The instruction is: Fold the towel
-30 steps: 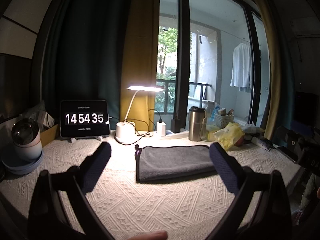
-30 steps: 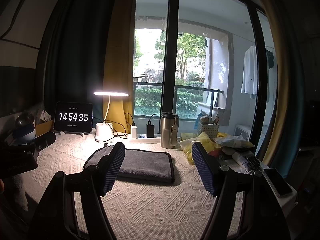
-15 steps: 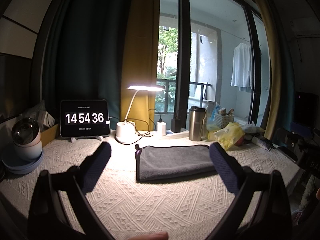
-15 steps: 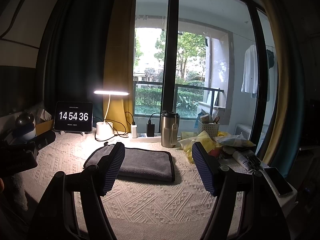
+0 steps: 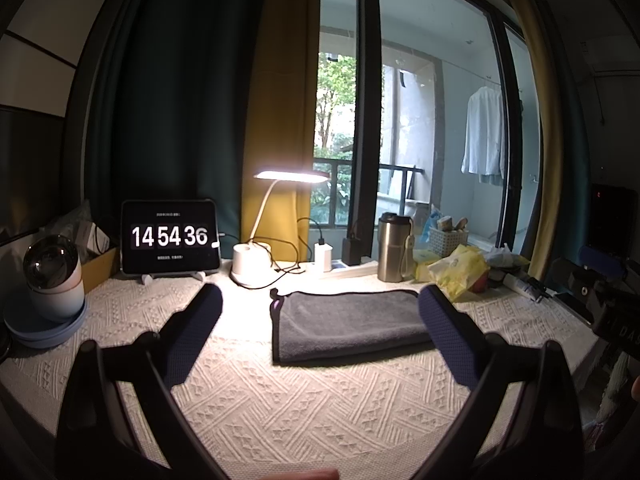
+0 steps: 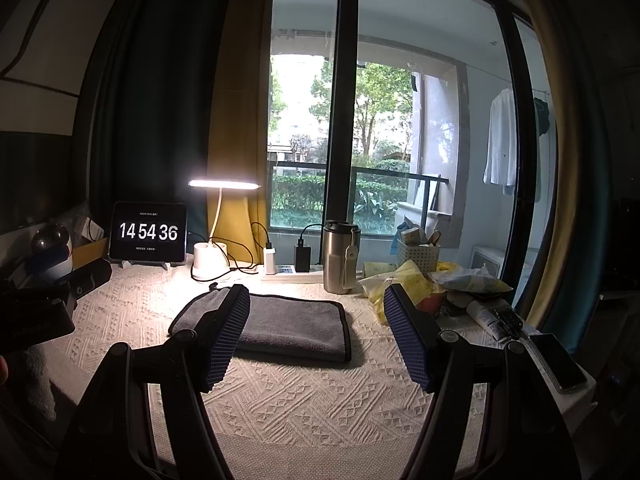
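Observation:
A dark grey towel (image 5: 348, 320) lies folded flat on the cream woven table cover (image 5: 280, 396), also in the right wrist view (image 6: 292, 328). My left gripper (image 5: 320, 332) is open and empty, held above the table in front of the towel. My right gripper (image 6: 316, 336) is open and empty, also held back from the towel; its left finger (image 6: 226, 336) hides part of the towel's left side. The other gripper's body shows at the edge of each view.
Behind the towel stand a lit desk lamp (image 5: 260, 256), a clock tablet (image 5: 170, 236), a steel tumbler (image 5: 394, 248), chargers and a power strip (image 6: 292, 270). Yellow bags and clutter (image 5: 460, 268) lie at the right, a phone (image 6: 556, 360) near the right edge, and bowls (image 5: 48, 308) at the left.
Nothing has visibly moved; only the clock has ticked from 14:54:35 to 14:54:36.

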`<state>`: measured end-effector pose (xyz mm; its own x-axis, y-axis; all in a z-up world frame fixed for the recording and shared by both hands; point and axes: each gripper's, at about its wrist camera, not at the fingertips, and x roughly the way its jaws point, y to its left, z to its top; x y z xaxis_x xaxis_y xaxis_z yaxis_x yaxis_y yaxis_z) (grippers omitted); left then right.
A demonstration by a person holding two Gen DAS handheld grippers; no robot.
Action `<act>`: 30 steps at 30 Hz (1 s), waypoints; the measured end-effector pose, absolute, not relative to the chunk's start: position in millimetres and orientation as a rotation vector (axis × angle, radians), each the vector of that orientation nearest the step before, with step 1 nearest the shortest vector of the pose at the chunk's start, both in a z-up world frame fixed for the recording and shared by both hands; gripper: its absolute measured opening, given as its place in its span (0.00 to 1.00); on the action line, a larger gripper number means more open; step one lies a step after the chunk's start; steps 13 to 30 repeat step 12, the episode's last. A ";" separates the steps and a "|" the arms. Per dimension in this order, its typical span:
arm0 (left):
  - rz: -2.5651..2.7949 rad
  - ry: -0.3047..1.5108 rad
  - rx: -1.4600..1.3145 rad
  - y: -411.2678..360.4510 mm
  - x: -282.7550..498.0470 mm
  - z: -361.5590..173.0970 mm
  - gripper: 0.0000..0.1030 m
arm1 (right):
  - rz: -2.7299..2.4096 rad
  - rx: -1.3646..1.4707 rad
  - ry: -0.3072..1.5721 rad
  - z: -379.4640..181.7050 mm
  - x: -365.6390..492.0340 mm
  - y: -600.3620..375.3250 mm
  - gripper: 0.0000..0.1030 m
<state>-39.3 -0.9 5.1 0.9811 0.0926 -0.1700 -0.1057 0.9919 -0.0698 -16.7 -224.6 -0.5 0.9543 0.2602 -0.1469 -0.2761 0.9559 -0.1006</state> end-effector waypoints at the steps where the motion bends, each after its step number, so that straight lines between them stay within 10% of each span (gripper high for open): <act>1: 0.099 0.169 -0.079 -1.1 -39.5 5.5 0.96 | 0.273 -0.121 0.134 0.1 -15.9 -225.2 0.71; 30: 0.095 0.181 -0.087 0.9 -36.6 6.6 0.96 | 0.285 -0.097 0.162 -5.1 -13.1 -225.9 0.71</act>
